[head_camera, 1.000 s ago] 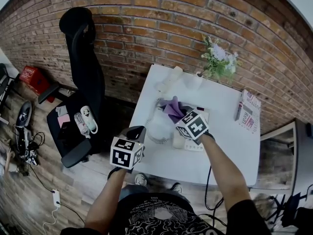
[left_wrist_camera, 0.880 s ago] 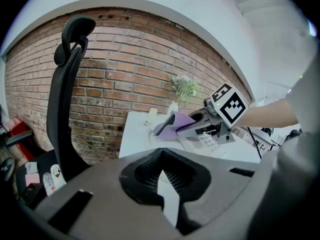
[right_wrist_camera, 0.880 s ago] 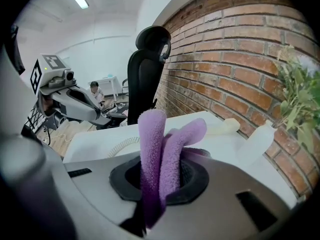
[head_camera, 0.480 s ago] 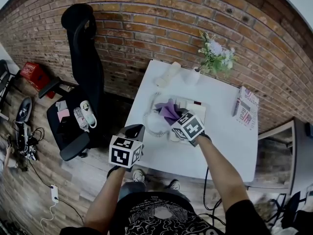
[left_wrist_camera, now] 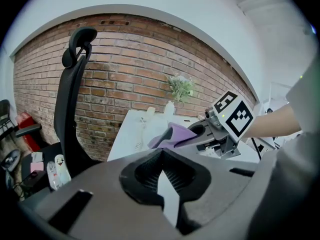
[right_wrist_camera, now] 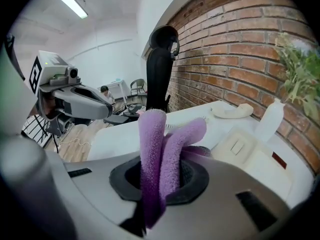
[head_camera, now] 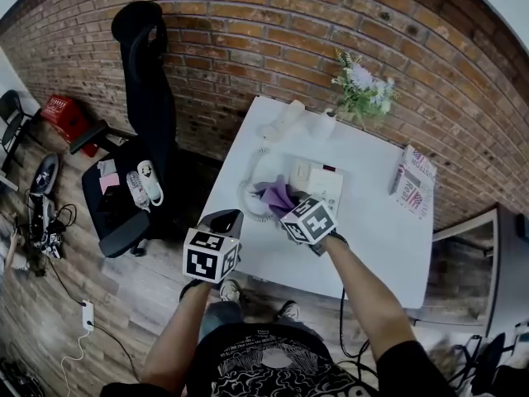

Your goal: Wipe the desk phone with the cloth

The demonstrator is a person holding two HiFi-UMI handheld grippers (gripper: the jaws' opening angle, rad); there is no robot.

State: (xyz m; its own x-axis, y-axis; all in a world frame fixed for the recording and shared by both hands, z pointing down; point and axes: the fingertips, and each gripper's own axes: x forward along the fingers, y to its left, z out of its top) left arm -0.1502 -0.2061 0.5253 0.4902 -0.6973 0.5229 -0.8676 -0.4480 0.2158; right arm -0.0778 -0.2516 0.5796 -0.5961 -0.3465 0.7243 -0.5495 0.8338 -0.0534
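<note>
The left gripper hangs off the near edge of the white rectangular table, its fingers pressed together on nothing. At its 2 o'clock, the right gripper has its fingers clamped onto a folded purple fleecy cloth, which stands up from between them in two lobes. The cloth sits just beside the cream plastic desk phone base, at the base's 9 o'clock; whether they touch cannot be told. The base's cradle is bare. The cream handset lies at its 11 o'clock near the table's far corner, joined by a coiled white cord.
</note>
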